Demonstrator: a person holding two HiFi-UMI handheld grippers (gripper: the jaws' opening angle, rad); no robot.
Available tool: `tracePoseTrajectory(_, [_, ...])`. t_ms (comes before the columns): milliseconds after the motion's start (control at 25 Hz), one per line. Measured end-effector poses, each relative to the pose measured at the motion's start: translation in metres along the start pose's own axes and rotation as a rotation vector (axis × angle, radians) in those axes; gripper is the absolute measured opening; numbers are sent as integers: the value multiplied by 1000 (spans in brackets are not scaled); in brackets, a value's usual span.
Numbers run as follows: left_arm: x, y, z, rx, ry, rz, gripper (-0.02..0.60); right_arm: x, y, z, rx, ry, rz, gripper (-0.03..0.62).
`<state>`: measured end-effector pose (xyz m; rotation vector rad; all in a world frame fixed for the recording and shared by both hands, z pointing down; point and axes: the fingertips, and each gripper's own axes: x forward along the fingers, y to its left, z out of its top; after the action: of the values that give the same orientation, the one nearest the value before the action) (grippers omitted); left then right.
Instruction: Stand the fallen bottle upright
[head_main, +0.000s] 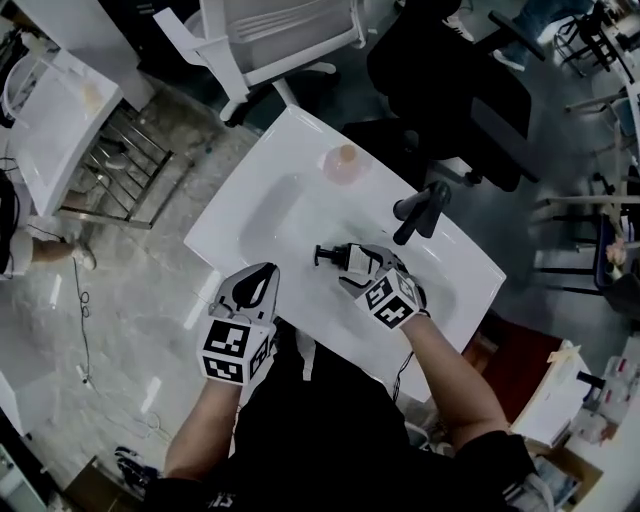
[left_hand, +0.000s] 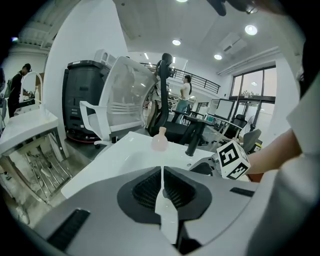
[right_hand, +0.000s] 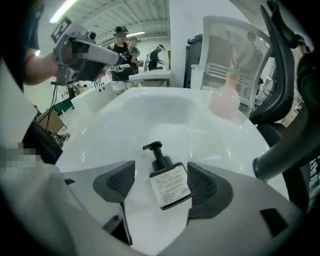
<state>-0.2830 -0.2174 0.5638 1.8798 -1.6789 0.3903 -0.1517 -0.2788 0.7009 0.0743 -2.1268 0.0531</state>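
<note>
A pump bottle (right_hand: 167, 182) (toppled) and a pink flask (head_main: 343, 163) are seen on the white basin top (head_main: 262, 215), near the black faucet (head_main: 420, 210).

We look along the left gripper (left_hand: 162, 172): its two grey jaws with ribbed black pads meet in a thin line at the lower middle of the frame. Beyond them spreads a glossy white table top (left_hand: 107, 162) with a shallow basin. At its far edge, just above centre, a small pale pink round flask with a narrow neck (left_hand: 159, 140) stands upright. Just right of it rises a black slanted post (left_hand: 193, 142). At right centre we see a white cube with black square markers (left_hand: 232, 160), a bare forearm (left_hand: 272, 150) behind it. A white mesh-backed office chair (left_hand: 122, 100) stands in the upper left.
</note>
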Motion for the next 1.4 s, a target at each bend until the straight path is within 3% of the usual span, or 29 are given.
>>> tracePoseTrajectory(280, [16,12,-8,-31,20,26,29,33,-11,-19,-108,98,31,396])
tracePoseTrajectory(560, [24,19,-11,-61,24,34,29,54,-18,-30,-136,184,43,380])
tracePoseTrajectory(920, [31,17,-13,-85,12,10,29,67,-3,-56,-284,328,76,367])
tracePoseTrajectory(1120, [35,13,-22,-80,29,-14,29,68,0,-50,-205,283,78,364])
tracePoseTrajectory(1400, [41,-4,-38,-53,71,-73,29,54,1,-56,85,168,96,360])
